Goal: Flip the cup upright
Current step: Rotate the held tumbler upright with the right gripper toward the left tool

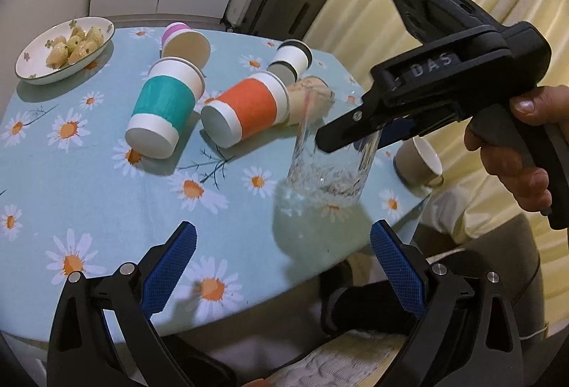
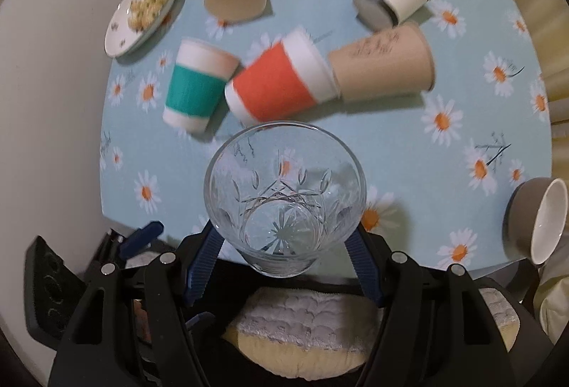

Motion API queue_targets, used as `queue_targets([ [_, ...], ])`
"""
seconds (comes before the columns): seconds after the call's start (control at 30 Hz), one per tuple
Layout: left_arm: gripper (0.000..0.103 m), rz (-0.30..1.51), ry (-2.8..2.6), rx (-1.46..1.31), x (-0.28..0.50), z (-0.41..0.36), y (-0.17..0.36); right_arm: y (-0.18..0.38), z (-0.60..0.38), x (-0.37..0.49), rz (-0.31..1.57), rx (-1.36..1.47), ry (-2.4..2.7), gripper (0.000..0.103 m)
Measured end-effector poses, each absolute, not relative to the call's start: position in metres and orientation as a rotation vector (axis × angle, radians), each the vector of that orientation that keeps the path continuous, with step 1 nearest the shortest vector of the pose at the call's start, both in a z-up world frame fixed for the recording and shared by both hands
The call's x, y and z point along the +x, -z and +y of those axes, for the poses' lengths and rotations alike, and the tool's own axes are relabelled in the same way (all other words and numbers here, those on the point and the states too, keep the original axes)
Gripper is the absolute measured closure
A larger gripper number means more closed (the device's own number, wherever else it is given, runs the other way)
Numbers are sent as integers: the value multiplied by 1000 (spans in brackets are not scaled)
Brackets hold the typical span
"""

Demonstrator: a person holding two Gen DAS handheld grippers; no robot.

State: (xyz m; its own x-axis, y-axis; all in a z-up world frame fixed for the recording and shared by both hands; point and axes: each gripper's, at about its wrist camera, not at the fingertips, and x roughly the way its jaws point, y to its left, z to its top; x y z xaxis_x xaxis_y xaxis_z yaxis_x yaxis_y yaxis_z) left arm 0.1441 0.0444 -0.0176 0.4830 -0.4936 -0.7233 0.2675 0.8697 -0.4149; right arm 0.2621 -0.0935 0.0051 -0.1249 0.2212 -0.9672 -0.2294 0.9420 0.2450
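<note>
A clear cut-glass tumbler [image 1: 329, 170] stands upright near the table's front right edge, its base at or just above the cloth. My right gripper [image 1: 350, 138] is shut on the tumbler [image 2: 284, 205], its blue pads [image 2: 204, 262] on both sides of the glass. The tumbler's mouth faces the right wrist camera. My left gripper [image 1: 282, 250] is open and empty, a little in front of the tumbler over the table's near edge.
Paper cups lie on their sides on the daisy tablecloth [image 1: 89, 195]: teal [image 1: 165, 109], orange [image 1: 245, 107], pink [image 1: 185, 40], black-rimmed white [image 1: 291, 59] and tan [image 2: 382, 61]. A grey ceramic cup [image 1: 419, 163] lies at the right edge. A plate of snacks [image 1: 64, 49] sits far left.
</note>
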Motion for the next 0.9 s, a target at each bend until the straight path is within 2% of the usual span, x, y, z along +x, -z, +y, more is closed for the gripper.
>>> queue_targets([
  [0.6, 8, 1085, 495, -173, 156, 1, 56, 43, -92, 256, 1817, -2, -464, 36],
  [0.63, 10, 1094, 491, -174, 160, -1, 60, 44, -91, 258, 1820, -7, -471, 36],
  [0.67, 18, 1099, 494, -184, 164, -1, 62, 44, -91, 260, 1824, -11, -478, 36],
  [0.7, 20, 1103, 499, -197, 167, -1, 63, 45, -91, 262, 1829, -7, -482, 36],
  [0.9, 22, 1099, 510, -231, 183, -2, 66, 48, -94, 272, 1833, 9, -515, 36],
])
